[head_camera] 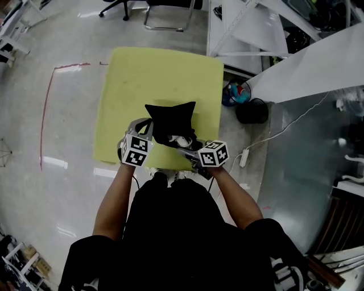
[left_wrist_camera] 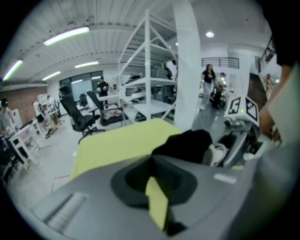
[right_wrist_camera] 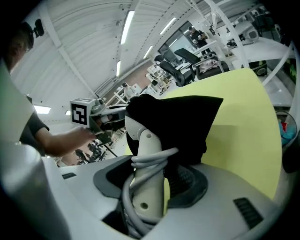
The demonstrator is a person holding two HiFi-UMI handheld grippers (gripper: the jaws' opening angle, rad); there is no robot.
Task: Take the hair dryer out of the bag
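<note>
A black bag (head_camera: 170,120) lies on the yellow-green table (head_camera: 162,71). My left gripper (head_camera: 142,127) is at the bag's left edge. In the left gripper view its jaws (left_wrist_camera: 152,161) are closed, and the bag's fabric (left_wrist_camera: 185,143) runs right up to the tips. My right gripper (head_camera: 190,148) is at the bag's near side, shut on the white hair dryer (head_camera: 182,140). In the right gripper view the dryer's handle (right_wrist_camera: 146,154), with its grey cord wound round it, stands between the jaws of the right gripper (right_wrist_camera: 154,178). The dryer's head is still under the bag (right_wrist_camera: 187,122).
Office chairs (head_camera: 165,11) stand beyond the table. A white shelving rack (head_camera: 250,28) and a black bin (head_camera: 252,111) are at the right. A power strip (head_camera: 244,158) lies on the floor. Several people stand far off in the room (left_wrist_camera: 207,82).
</note>
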